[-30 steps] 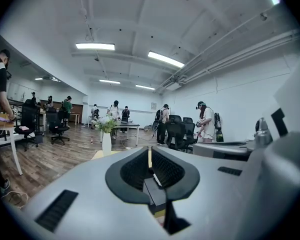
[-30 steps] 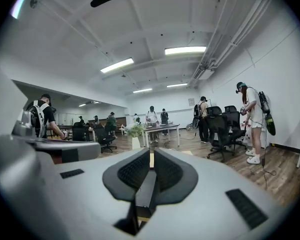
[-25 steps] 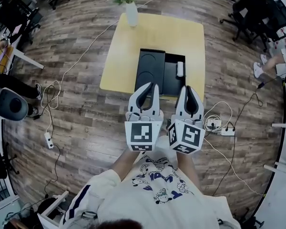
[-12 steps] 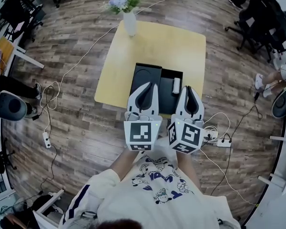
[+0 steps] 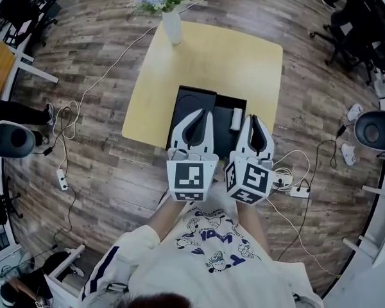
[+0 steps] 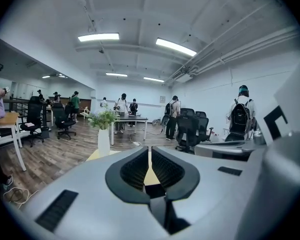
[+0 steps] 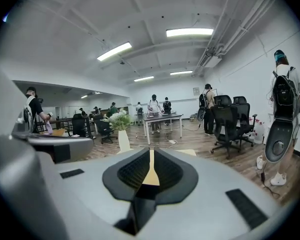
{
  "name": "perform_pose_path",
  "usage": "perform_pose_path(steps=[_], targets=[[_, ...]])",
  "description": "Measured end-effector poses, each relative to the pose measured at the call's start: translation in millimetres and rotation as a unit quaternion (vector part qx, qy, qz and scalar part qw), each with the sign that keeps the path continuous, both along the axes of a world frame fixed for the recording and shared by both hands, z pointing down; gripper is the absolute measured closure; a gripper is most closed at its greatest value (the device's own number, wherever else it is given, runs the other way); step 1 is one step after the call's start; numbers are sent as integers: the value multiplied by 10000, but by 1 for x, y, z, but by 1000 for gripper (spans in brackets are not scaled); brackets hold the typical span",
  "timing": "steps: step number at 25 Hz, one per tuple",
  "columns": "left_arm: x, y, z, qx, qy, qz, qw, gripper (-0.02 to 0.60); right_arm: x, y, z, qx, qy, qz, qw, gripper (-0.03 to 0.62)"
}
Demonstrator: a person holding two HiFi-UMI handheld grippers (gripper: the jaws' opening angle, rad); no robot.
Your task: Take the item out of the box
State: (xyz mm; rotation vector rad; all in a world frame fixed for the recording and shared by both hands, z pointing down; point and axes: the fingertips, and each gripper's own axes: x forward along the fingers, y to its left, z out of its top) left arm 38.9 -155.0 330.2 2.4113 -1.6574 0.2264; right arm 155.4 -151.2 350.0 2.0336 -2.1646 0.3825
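Note:
In the head view a black box (image 5: 199, 111) lies open on the near side of a yellow table (image 5: 212, 56). A small white item (image 5: 237, 119) lies in the box's right part. I hold both grippers side by side in front of the body, above the table's near edge. The left gripper (image 5: 207, 113) overlaps the box in the picture, and the right gripper (image 5: 250, 117) sits just right of the white item. The left gripper view shows its jaws (image 6: 149, 151) shut and empty. The right gripper view shows the same for its jaws (image 7: 151, 154).
A white vase with flowers (image 5: 171, 24) stands at the table's far left corner. Power strips and cables lie on the wood floor at the right (image 5: 298, 190) and left (image 5: 63, 183). Office chairs (image 5: 353, 31) stand at the right. People (image 7: 284, 99) stand around the room.
The table and box have drawn nearer in the head view, and the box now lies under the gripper tips. Both grippers keep the same pose and stay shut.

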Motion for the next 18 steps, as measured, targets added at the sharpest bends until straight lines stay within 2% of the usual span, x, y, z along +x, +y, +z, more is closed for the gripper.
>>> perform_pose_path(steps=[18], targets=[[-10, -32, 57, -863, -77, 234, 9960, 552, -6, -28, 70, -1066, 192, 229, 9938, 551]])
